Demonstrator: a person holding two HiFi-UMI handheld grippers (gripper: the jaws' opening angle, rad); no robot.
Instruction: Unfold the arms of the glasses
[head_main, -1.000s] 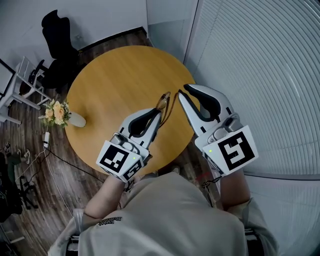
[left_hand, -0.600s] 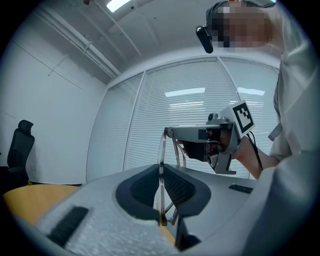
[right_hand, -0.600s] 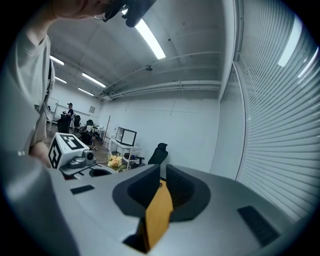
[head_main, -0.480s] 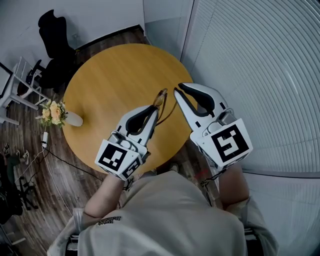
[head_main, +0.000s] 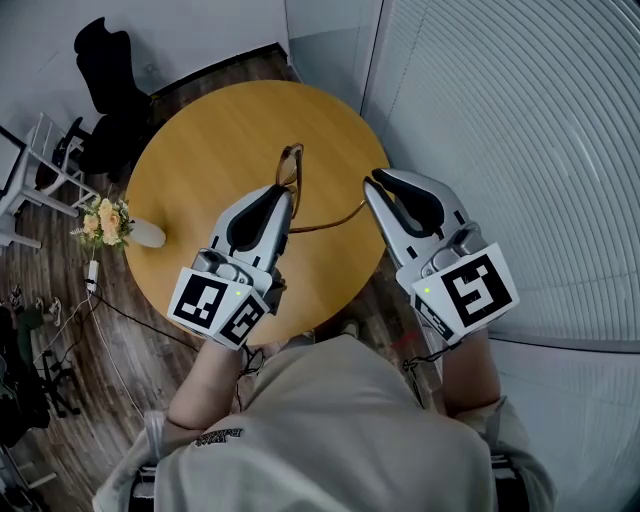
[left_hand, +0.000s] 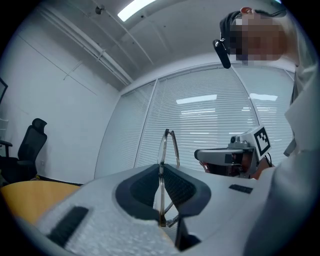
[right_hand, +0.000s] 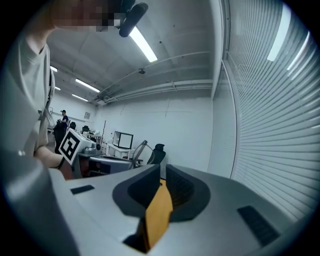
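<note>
Your left hand-held gripper is clamped on the frame of the glasses and holds them above the round bench, with the frame standing up past the jaw tips. One temple arm sticks out sideways, ending just beside your right hand-held gripper. The right jaws are a narrow slit apart with nothing between them.

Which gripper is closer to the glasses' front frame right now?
Left. The left gripper is clamped on the glasses at the frame itself; the right gripper sits off to the side, near the tip of the swung-out arm, jaws empty.
</note>
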